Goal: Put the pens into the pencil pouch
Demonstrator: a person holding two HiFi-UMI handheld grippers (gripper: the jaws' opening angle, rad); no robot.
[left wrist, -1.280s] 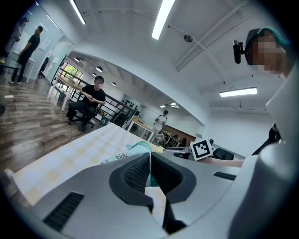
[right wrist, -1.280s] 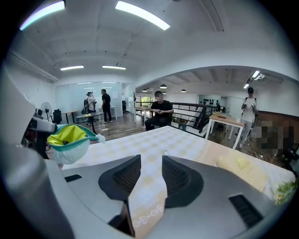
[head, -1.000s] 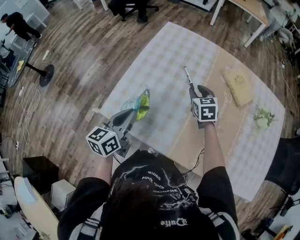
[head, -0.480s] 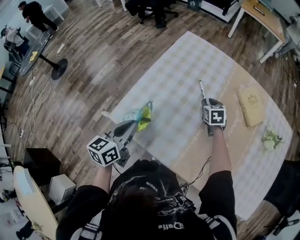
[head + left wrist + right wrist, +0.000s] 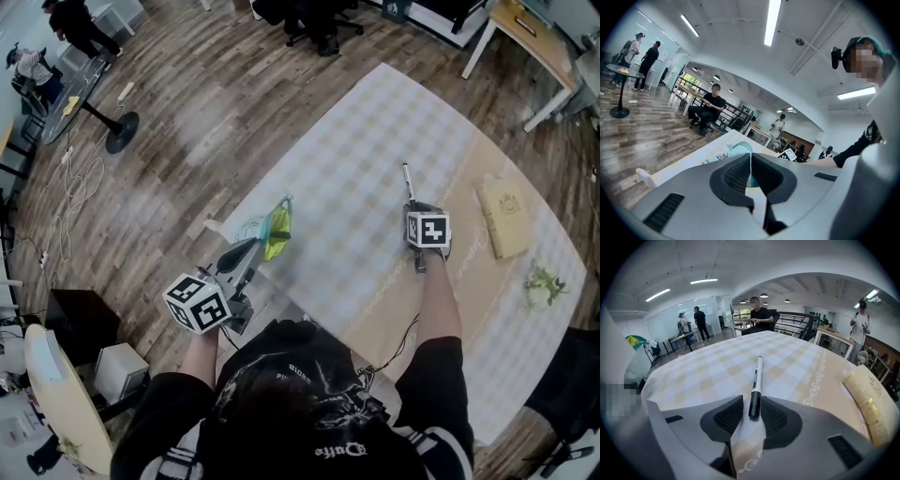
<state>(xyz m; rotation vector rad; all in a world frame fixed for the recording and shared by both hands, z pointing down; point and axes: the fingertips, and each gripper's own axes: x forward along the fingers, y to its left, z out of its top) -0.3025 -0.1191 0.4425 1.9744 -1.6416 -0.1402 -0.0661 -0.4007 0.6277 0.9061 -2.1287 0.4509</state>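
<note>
A white pen with a black cap [image 5: 407,178] [image 5: 756,380] lies on the checked tablecloth. My right gripper [image 5: 412,201] [image 5: 751,414] is tipped down over it. The jaws are closing, with the capped end between the pads and a thin gap still showing on the left pad's side. At the table's left corner, my left gripper [image 5: 255,251] [image 5: 751,161] is shut on an edge of the teal and yellow-green pencil pouch [image 5: 273,228] [image 5: 739,149]. It holds the pouch just above the cloth.
A tan book [image 5: 503,217] [image 5: 867,397] lies to the right of the pen, with a small green sprig [image 5: 542,284] beyond it. The table's left edge [image 5: 217,228] is beside the pouch. People, chairs and desks stand on the wooden floor around.
My right gripper has come down over the pen, so its jaws now straddle the capped end. My left gripper has drifted a little left with the pouch.
</note>
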